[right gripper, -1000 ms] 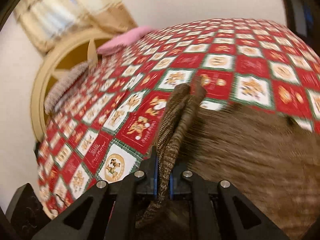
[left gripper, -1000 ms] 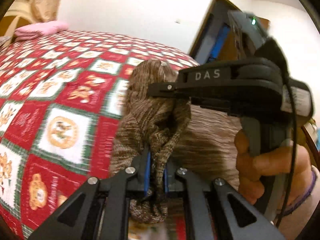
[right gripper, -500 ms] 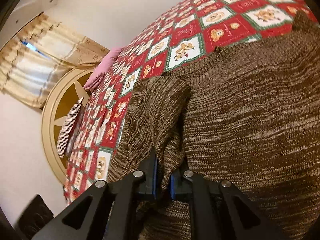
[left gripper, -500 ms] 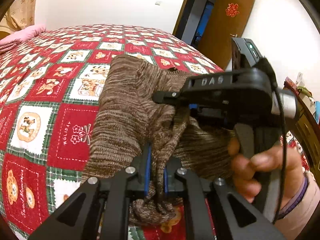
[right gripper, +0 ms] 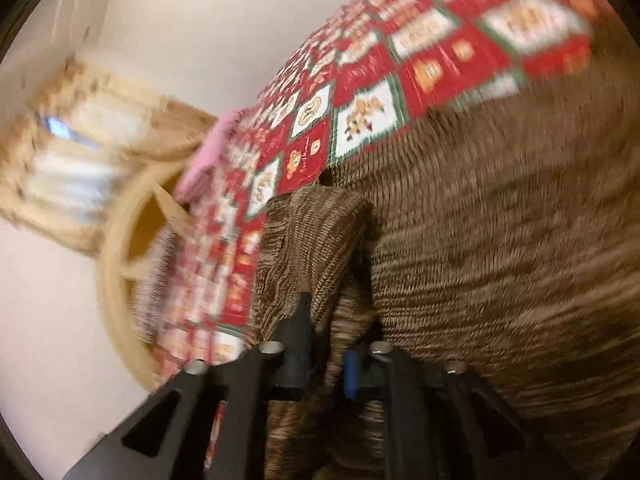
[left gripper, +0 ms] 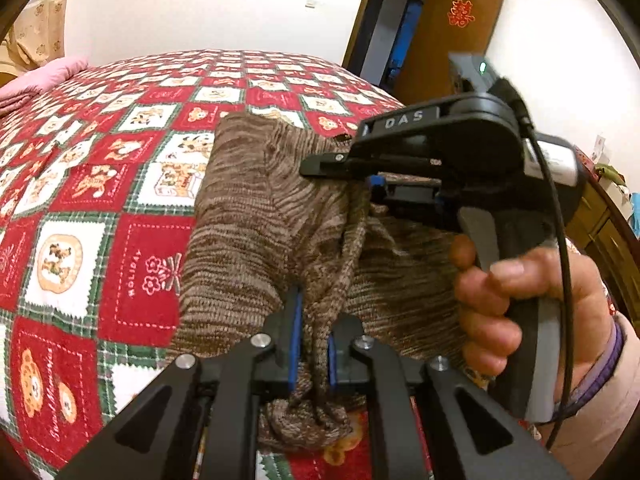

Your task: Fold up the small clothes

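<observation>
The left gripper (left gripper: 311,340) had its jaws drawn narrow on a bunched edge of the brown knitted sweater (left gripper: 256,216), the blue pads pinching a thick pleat whose tail hung in a loose lump below them. At about two o'clock from it, the right gripper (left gripper: 370,184), held by the person's hand (left gripper: 504,304), was clamped in the same way on another gathered edge; its own blurred view showed a folded flap rising between its jaws (right gripper: 326,356). The sweater lay on the bedspread (left gripper: 120,184), its body spread toward twelve o'clock, with one panel turned over on itself. As a judgement, the fold was under way and unfinished: both pinched edges were raised off the bed, so laying them down, smoothing and any further folds remained. The knit was a soft, ribbed marl of brown and tan, thick enough to bunch rather than crease. The bedspread was a flat red, white and green patchwork print of small figures. A pink pillow (left gripper: 44,80) sat at ten o'clock, and a wooden door (left gripper: 448,36) stood open at one o'clock.
</observation>
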The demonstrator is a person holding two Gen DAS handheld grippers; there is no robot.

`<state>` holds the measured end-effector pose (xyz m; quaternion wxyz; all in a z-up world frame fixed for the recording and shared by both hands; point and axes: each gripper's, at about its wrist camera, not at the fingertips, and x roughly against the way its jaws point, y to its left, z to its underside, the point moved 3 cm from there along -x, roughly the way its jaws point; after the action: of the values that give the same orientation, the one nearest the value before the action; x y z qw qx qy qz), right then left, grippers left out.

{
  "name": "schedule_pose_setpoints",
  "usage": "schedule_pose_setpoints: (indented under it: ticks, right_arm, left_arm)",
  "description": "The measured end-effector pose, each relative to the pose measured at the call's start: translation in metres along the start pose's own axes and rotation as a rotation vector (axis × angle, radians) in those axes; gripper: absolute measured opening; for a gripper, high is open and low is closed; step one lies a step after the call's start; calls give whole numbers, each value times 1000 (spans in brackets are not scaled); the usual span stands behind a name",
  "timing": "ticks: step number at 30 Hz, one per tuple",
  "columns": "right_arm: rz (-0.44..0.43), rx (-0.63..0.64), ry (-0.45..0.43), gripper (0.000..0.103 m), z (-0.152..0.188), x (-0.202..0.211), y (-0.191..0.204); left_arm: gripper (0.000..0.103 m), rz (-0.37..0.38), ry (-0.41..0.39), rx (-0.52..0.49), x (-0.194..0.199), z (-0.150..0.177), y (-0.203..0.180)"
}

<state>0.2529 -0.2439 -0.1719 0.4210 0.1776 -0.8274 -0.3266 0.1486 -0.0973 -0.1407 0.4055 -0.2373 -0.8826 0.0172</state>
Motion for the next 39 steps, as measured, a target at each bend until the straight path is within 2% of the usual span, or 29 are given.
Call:
schedule_pose_setpoints:
  ticks: [4,9,13,17,20,28,32,34,35,38,39]
  right_arm:
    - [64,161,-86,8,-9,26,29]
    - [189,354,-132,8,-27,69,34]
    - [284,468,-127,8,-44,99,20]
    - [384,591,-74,8,-53,115,3]
    - [435,621,-45,8,-58,118,-18]
    - [472,585,-26,8,-61,127,-66]
    - [483,551,-17,8,-59,124,-86]
    - [476,535,-21,8,-57,123,-93]
    - [479,531,-32,9,-57,125,-94]
    - [497,503,-22,20,-52,132,-96]
    - [506,497,-19,24,-51,135,-97]
  left_arm:
    - [10,43,-21,-20,6,-12,-17]
    - [10,115,-27,-101,1,-26,-66]
    - [10,159,-20,-146,-10,-32,-104]
    - [10,190,20,-168,-27,-33,-139]
    - [10,190,34,-185,-37,-31,-154]
    - [9,195,84,-197,-62,-26,-180]
    - [10,184,89,-220,-75,-25,-181]
    - [13,194,86,-259,-69,-20,-184]
    - [18,207,89,-273,-63,-17,-183]
    - [44,274,116,-285,-41,-6,-172]
    - [52,292,102,-279,-27,-4,-161]
